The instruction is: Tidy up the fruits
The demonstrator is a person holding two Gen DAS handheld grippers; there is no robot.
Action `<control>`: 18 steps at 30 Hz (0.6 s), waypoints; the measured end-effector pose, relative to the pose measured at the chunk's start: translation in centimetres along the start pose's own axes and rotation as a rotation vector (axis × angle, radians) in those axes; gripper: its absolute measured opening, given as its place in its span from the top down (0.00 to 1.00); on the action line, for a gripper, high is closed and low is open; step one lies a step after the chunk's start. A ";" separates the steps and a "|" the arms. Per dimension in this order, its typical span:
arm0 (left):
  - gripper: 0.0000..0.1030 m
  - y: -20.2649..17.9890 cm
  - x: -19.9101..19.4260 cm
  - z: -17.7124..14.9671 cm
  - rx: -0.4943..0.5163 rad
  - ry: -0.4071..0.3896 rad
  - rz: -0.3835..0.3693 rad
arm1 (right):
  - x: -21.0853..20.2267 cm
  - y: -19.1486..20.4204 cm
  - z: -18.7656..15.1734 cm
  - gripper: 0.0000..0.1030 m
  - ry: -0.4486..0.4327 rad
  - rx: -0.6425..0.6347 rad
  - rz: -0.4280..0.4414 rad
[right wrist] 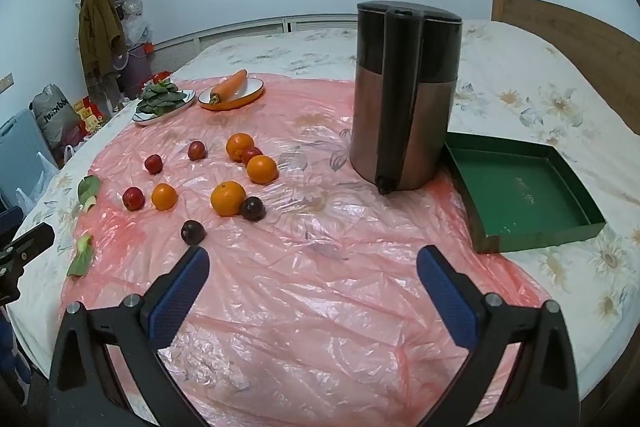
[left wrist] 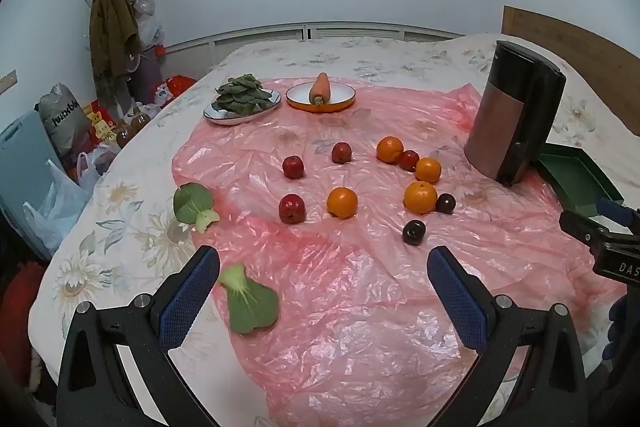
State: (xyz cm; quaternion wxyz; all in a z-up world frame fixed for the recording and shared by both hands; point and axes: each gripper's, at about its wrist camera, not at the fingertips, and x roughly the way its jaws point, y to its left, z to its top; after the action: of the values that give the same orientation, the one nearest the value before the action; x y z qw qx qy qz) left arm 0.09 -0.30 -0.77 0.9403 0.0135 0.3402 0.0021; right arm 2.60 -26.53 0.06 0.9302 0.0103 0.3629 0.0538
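Both tools hang empty above the near edge of the bed, tilted down at the pink plastic sheet. The left gripper has its jaws spread wide with nothing between them, and so does the right gripper.

The fruits lie loose in the middle of the sheet: four oranges, four small red fruits that look like little apples, and two dark plums. One plum sits nearest the near edge, the other touches an orange. One red fruit is wedged between two oranges towards the far side.

They probably handle as firm, fairly light round things that roll easily, more so on slick, wrinkled plastic over a soft mattress. A grip across the widest middle, from above, seems safest. The plums likely bruise under a hard squeeze. Being round, none has a real long axis. Several red fruits show a dimple upward.

The empty green box lid rests at the right edge beside the tall dark kettle, a likely place for sorting. Bok choy leaves lie at the left edge.
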 end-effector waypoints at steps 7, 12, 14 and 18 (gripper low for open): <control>0.01 0.1 0.0 -0.1 -0.007 0.005 -0.005 | 0.2 0.0 -0.3 0.00 0.009 0.007 0.004; 0.01 0.2 0.0 -0.1 -0.007 0.006 -0.006 | 0.2 0.0 -0.4 0.00 0.011 0.007 0.008; 0.01 0.3 0.0 -0.1 -0.006 0.005 -0.001 | 0.2 0.1 -0.4 0.00 0.012 0.007 0.007; 0.01 0.4 0.0 -0.1 -0.006 0.006 0.002 | 0.2 0.1 -0.4 0.00 0.011 0.007 0.007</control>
State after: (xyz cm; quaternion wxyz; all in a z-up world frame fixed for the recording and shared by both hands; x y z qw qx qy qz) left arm 0.02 0.09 -0.81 0.9393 0.0111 0.3430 0.0039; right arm 2.48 -26.43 -0.36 0.9279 0.0145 0.3683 0.0559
